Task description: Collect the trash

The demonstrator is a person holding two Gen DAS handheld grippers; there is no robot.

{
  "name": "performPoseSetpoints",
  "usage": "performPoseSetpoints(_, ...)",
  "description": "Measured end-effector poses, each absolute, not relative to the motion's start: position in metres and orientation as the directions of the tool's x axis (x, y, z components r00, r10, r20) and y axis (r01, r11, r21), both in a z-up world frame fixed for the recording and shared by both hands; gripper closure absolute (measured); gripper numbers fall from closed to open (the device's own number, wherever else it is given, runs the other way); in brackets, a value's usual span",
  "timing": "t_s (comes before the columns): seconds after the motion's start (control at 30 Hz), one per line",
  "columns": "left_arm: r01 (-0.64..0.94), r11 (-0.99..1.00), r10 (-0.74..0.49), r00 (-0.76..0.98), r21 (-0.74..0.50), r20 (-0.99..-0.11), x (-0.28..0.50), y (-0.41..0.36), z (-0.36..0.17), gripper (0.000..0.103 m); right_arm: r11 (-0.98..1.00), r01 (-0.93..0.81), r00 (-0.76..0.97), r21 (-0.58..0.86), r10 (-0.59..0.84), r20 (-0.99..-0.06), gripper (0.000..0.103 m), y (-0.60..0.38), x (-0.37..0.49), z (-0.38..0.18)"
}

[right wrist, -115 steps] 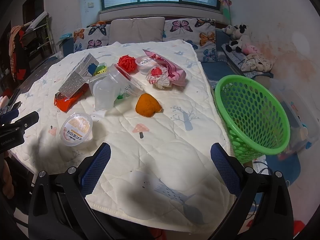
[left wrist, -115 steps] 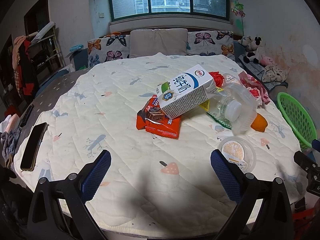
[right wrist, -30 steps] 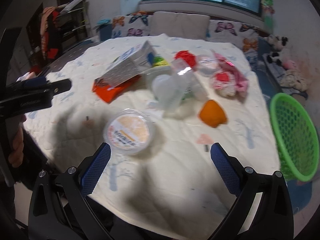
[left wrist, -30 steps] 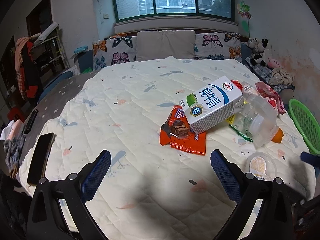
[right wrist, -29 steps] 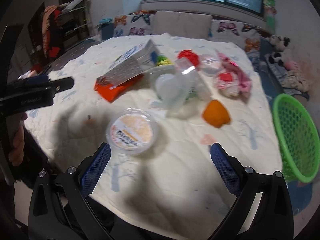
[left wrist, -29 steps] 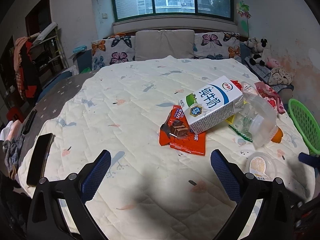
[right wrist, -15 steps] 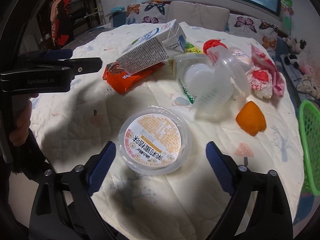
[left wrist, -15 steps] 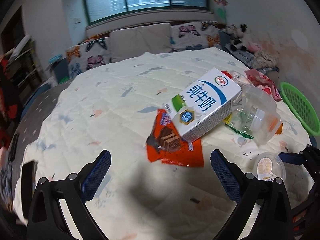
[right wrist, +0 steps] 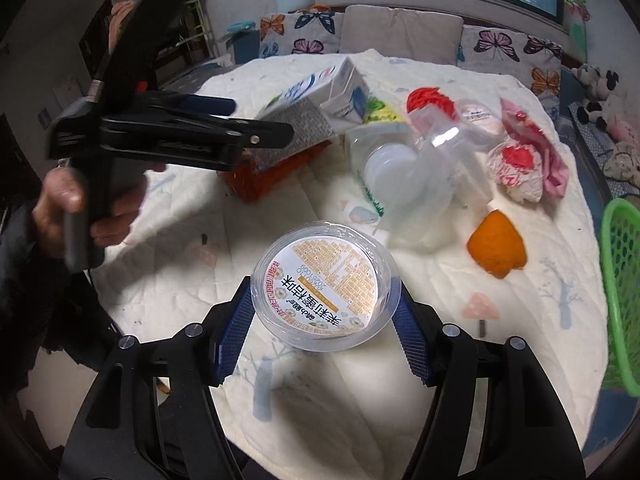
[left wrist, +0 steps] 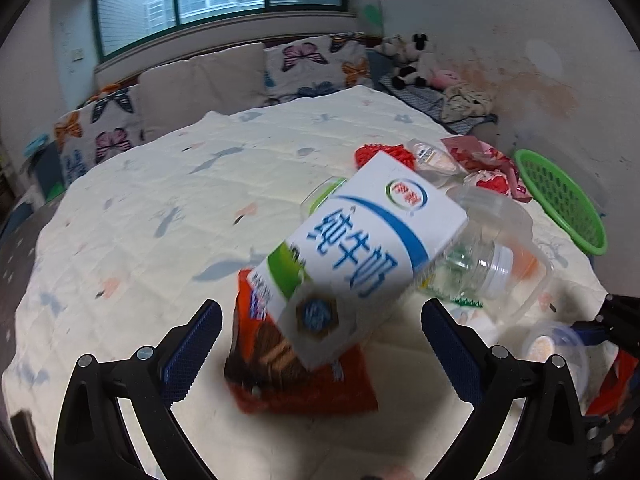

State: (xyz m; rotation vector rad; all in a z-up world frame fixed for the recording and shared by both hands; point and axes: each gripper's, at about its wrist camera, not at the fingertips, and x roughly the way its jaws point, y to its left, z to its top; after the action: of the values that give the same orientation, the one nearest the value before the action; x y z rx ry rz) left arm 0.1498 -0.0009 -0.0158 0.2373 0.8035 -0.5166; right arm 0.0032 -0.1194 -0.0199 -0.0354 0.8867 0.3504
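1. Right wrist view: the right gripper (right wrist: pixel 326 312) is closed to a narrow gap around a round plastic cup (right wrist: pixel 325 289) with a printed lid. Both pads appear to touch the cup wall. It cannot be told whether the cup is lifted off the quilted table cover (right wrist: pixel 532 320).
2. Left wrist view: the left gripper (left wrist: pixel 320 344) is spread wide and holds nothing. It hovers near a milk carton (left wrist: pixel 360 256) that lies tilted on an orange snack wrapper (left wrist: pixel 304 380).
3. Remaining trash is clustered on the table cover: a clear plastic jar (right wrist: pixel 416 176), an orange peel (right wrist: pixel 496 246) and crumpled red-and-white wrappers (right wrist: pixel 520 168). The green basket (right wrist: pixel 620 292) stands off the table's right edge, well apart from the cup.
4. Risk, cup: the thin round wall is likely to flex or slip out from between the pads if the grip is off-centre or is tightened too far.
5. Risk, transfer: the peel and jar lie near the path to the basket and could be knocked off the table by a low sweep.
6. Risk, carton: the carton is propped loosely and could slide or tip if it is nudged by one open finger.
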Motion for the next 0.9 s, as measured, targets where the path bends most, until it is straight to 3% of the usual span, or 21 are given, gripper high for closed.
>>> performPoseSetpoints(0.17,0.62,0.785,-0.417,0.509,-0.016,-0.753,0.167,-0.008,-0.018,0.006,0.943,-0.31,0.587,0.12,0.289,-0.757,0.037,-0.135,-0.001,-0.006)
performPoseSetpoints(0.3,0.664,0.747,-0.416,0.505,0.033,-0.756,0.17,-0.016,-0.019,0.006,0.944,-0.302,0.584,0.131,0.292,-0.758,0.037,-0.147,-0.005,0.0)
performPoseSetpoints(0.6,0.72,0.691,-0.509,0.415,-0.07,-0.754,0.185,-0.023,-0.022,0.006,0.957,-0.245,0.595,0.156,0.276,-0.755,0.037,-0.172,-0.005,0.004)
performPoseSetpoints(0.9,0.682,0.73,-0.503,0.482,-0.053,-0.717,0.166,-0.022,-0.013,0.024,0.977,-0.156,0.644,0.149,0.214,-0.735,0.037,-0.208,-0.009,0.017)
